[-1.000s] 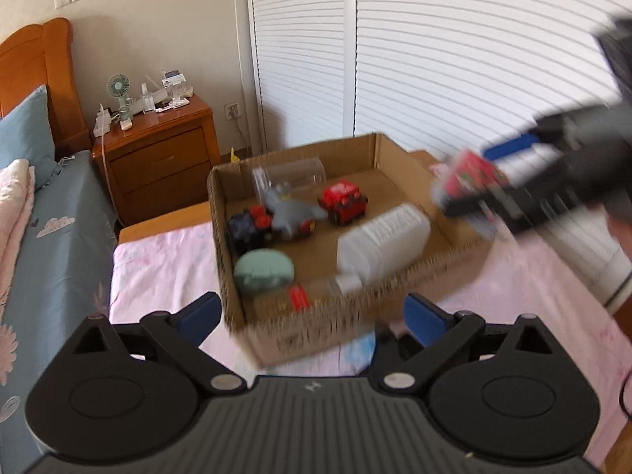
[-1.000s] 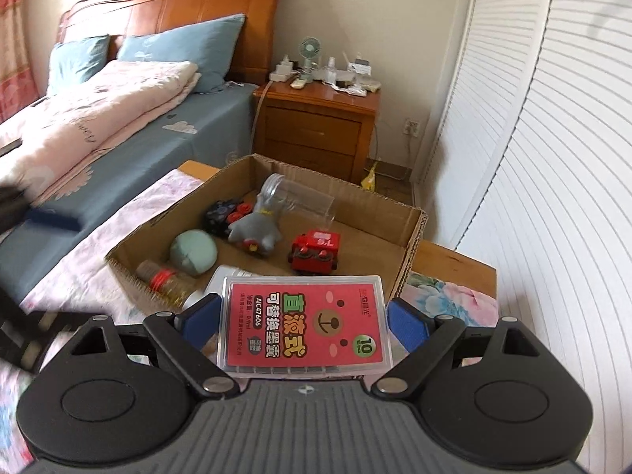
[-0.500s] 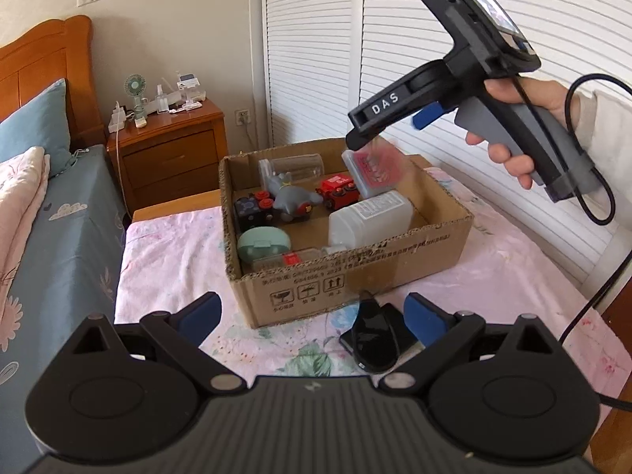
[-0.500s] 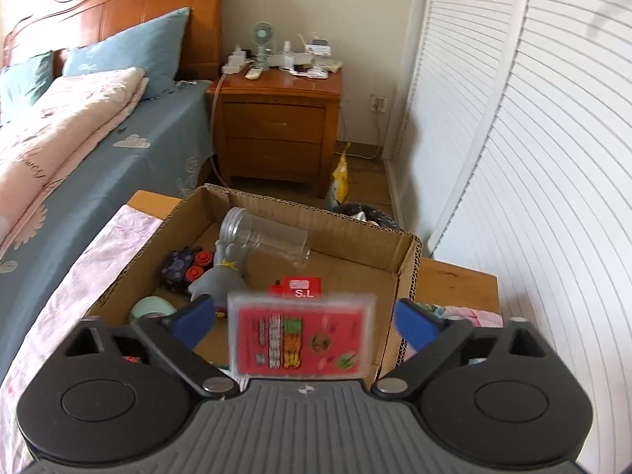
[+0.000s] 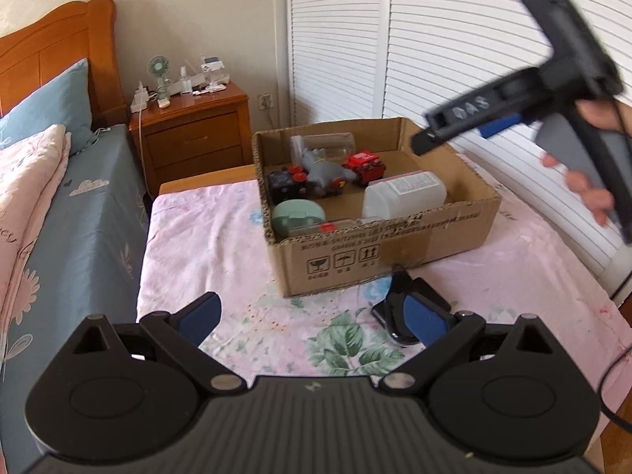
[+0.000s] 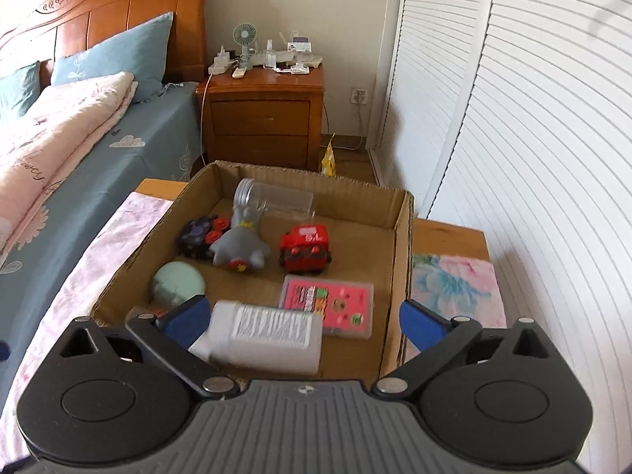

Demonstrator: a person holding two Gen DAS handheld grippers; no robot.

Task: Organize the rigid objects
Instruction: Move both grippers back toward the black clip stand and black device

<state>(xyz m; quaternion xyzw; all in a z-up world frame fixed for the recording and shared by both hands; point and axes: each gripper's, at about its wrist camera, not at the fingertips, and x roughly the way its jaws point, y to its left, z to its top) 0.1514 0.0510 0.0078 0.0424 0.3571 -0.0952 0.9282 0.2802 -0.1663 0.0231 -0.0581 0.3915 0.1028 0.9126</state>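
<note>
Both claws are spread wide, nothing gripped: right claw (image 6: 302, 322) above the box (image 6: 401, 237), left claw (image 5: 316, 316) near it.

Looking down into an open brown cardboard box (image 6: 401, 237). Inside: flat pink plastic case (image 6: 330, 305) lying beside a white plastic bottle (image 6: 268, 335), red toy truck (image 6: 306, 247), grey toy figure (image 6: 239, 243), clear jar (image 6: 272, 199), round mint-green case (image 6: 177, 284). Right gripper (image 6: 304, 322) spread wide, gripping nothing.

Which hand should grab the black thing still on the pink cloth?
Probably left. The left gripper is open with the black object right by its fingertip, outside the cardboard box. The right gripper hangs open over the box.
</note>
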